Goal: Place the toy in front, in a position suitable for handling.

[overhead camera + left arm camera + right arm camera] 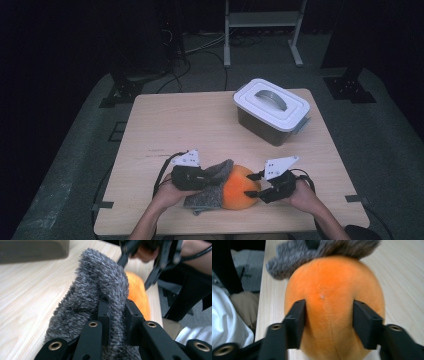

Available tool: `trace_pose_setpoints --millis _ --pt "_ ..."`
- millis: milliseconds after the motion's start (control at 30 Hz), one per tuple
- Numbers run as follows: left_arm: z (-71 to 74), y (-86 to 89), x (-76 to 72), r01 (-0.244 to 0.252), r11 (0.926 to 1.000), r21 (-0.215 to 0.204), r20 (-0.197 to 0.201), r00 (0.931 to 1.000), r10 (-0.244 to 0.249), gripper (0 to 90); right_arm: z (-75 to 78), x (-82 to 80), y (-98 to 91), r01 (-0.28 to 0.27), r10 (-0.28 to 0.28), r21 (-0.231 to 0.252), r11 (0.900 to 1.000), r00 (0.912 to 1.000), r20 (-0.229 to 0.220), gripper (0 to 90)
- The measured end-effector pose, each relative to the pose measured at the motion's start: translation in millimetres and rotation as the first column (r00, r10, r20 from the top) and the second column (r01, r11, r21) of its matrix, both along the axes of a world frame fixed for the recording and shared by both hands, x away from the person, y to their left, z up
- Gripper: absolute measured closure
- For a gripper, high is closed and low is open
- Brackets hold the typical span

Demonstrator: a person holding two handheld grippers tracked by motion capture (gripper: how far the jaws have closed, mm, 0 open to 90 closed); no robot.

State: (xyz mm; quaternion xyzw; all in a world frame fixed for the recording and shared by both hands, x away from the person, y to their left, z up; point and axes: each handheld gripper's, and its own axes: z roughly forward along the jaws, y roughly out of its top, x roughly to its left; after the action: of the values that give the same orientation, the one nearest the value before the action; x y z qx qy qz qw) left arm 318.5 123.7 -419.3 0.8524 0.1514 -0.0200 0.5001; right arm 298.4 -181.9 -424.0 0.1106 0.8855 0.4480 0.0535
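Pinching a fold of the grey fuzzy cloth [100,287], the left tool [202,178] has its two black jaws pressed together on the fabric; the left gripper view shows the fibres squeezed between them. The cloth rises from the jaws and drapes over one side of the orange plush ball [240,187]. This ball lies on the wooden surface [190,125], near the front edge, between the two hands.

The right tool [258,186] comes to the ball from the other side. In the right gripper view its jaws stand one on each side of the orange ball [329,305], close against the soft skin. They seem to touch it and dent it a little, but this picture is blurred, so I cannot tell for sure if they press or only rest there. The grey cloth [322,250] lies over the far end of the ball in that view, touching it.

At the far right part of the surface stands a dark storage box [272,112] with a white lid and a grey handle, well apart from the ball and both tools. The lid is on the box.
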Motion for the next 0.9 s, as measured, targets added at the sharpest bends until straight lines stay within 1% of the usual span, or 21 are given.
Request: trace_pose_setpoints --millis 67,100,133,233,267,300,333,367,400,433,500,533,567,600,667,700,733,767,800,867,900 --pt "-1.8 1.6 -0.5 0.006 1.0000 0.002 -0.002 1.0000 -0.006 77.9 3.7 4.2 -2.9 0.021 -0.021 0.025 0.9995 0.9995 -0.024 35.3" --pt "-2.2 2.4 -0.4 0.005 1.0000 0.002 -0.001 1.0000 -0.005 77.9 5.2 6.8 -4.2 0.047 -0.046 0.024 0.9986 0.9985 -0.030 29.7" --pt "-2.1 3.0 -0.2 0.006 1.0000 0.001 -0.003 1.0000 -0.006 77.9 5.7 8.7 -5.4 0.066 -0.065 0.022 0.9976 0.9971 -0.040 27.2" --pt "-1.5 1.3 -0.1 0.012 0.9999 -0.004 -0.002 0.9999 -0.012 77.9 -0.8 16.7 -8.0 0.077 -0.074 0.031 0.9965 0.9915 -0.107 26.1" --pt "-1.5 1.3 -0.1 0.012 0.9999 -0.004 -0.002 0.9999 -0.012 77.9 -0.8 16.7 -8.0 0.077 -0.074 0.031 0.9965 0.9915 -0.107 26.1" --pt "0.3 0.6 -0.1 0.011 0.9999 -0.001 0.008 0.9999 -0.010 77.9 -5.5 17.5 -5.0 0.077 -0.072 0.029 0.9966 0.9886 -0.132 32.4" --pt "2.0 0.5 -0.4 0.005 1.0000 -0.005 0.010 0.9999 -0.005 77.9 -6.0 16.5 -3.8 0.073 -0.069 0.033 0.9968 0.9904 -0.120 37.7" --pt "3.9 0.8 -0.4 0.005 0.9999 -0.010 0.015 0.9999 -0.005 77.9 -4.0 14.1 -2.4 0.073 -0.070 0.029 0.9970 0.9933 -0.092 44.0" --pt "7.7 0.7 -1.1 0.009 0.9994 -0.032 0.017 0.9998 -0.009 77.9 -1.7 11.9 -1.4 0.069 -0.067 0.029 0.9972 0.9957 -0.065 48.1" --pt "10.4 0.2 -1.9 0.012 0.9988 -0.048 0.021 0.9997 -0.011 77.9 2.6 8.3 1.5 0.061 -0.060 0.041 0.9973 0.9978 -0.029 49.9" --pt "18.9 -3.3 -5.3 0.032 0.9969 -0.072 0.040 0.9988 -0.030 77.9 8.4 2.8 9.5 0.049 -0.049 0.048 0.9976 0.9987 0.014 51.2" --pt "21.0 -5.9 -6.9 0.039 0.9973 -0.063 0.052 0.9980 -0.035 77.9 10.3 0.8 13.7 0.034 -0.035 0.044 0.9984 0.9989 0.030 51.6" --pt "21.5 -8.0 -8.1 0.038 0.9985 -0.038 0.063 0.9974 -0.036 77.9 11.2 -0.3 16.9 0.023 -0.025 0.036 0.9991 0.9986 0.047 52.2" --pt "20.5 -8.6 -8.2 0.034 0.9991 -0.025 0.068 0.9972 -0.032 77.9 11.3 -0.4 18.6 0.021 -0.023 0.022 0.9995 0.9979 0.061 52.7" --pt "15.4 -6.3 -5.8 0.023 0.9997 -0.011 0.057 0.9981 -0.022 77.9 9.9 1.7 16.5 0.032 -0.033 0.015 0.9994 0.9982 0.049 55.3" --pt "12.2 -2.5 -3.4 0.007 1.0000 0.002 0.052 0.9986 -0.007 78.0 9.5 2.7 14.5 0.033 -0.033 0.013 0.9994 0.9984 0.045 56.5" --pt "12.2 -2.5 -3.4 0.007 1.0000 0.002 0.052 0.9986 -0.007 77.9 9.1 3.7 11.1 0.041 -0.041 0.016 0.9991 0.9985 0.035 57.5" --pt "8.2 4.6 -0.2 -0.013 0.9999 0.000 0.033 0.9994 0.013 77.9 8.9 4.6 9.1 0.046 -0.047 0.020 0.9987 0.9983 0.034 57.8" --pt "6.3 8.2 1.0 -0.021 0.9997 0.008 0.028 0.9994 0.021 77.9 8.6 5.2 7.3 0.052 -0.053 0.026 0.9983 0.9983 0.026 57.9" --pt "5.7 9.8 1.4 -0.022 0.9997 0.011 0.025 0.9995 0.022 77.9 8.2 5.4 6.6 0.057 -0.058 0.033 0.9978 0.9982 0.018 57.8" --pt "4.8 9.7 1.1 -0.017 0.9998 0.012 0.020 0.9997 0.017 77.9 7.7 6.1 8.4 0.050 -0.051 0.040 0.9979 0.9987 0.006 51.8"
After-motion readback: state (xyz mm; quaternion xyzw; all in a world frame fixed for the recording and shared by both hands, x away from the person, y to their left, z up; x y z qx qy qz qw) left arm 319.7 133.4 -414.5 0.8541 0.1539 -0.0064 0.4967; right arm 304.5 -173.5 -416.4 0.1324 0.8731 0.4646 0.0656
